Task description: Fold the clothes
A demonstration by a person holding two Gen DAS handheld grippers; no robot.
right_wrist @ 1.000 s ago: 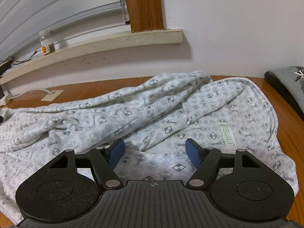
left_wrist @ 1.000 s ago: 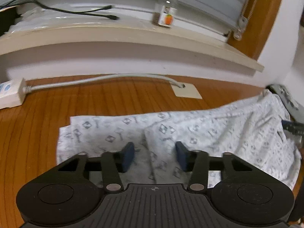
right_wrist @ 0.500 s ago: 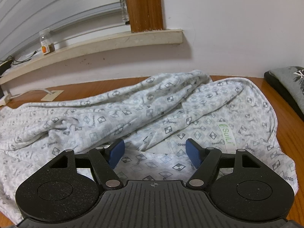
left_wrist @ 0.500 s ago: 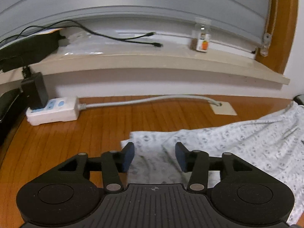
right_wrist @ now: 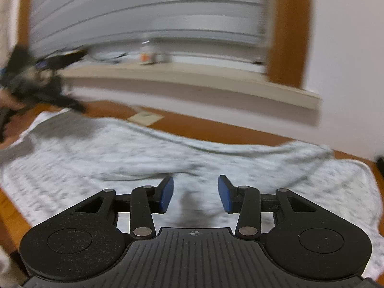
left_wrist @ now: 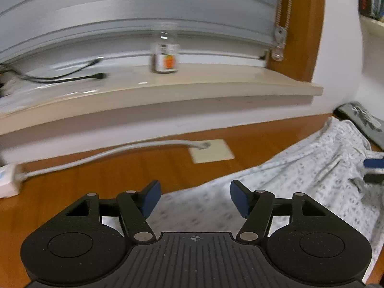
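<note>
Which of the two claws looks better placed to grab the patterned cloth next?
Probably the right gripper: it is open with the patterned garment spread directly between and beyond its fingers. The left gripper, also open, sits at the cloth's edge, bare wooden table ahead of one finger. Blur makes this tentative.

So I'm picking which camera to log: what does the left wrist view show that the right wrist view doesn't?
Left wrist only: the white power strip with its grey cable, and a dark grey garment at far right.

Right wrist only: the far corner of the patterned garment, and the left gripper, blurred.

Both: the patterned garment, wooden table, small bottle on the sill, and the beige floor plate. The right gripper is open.
</note>
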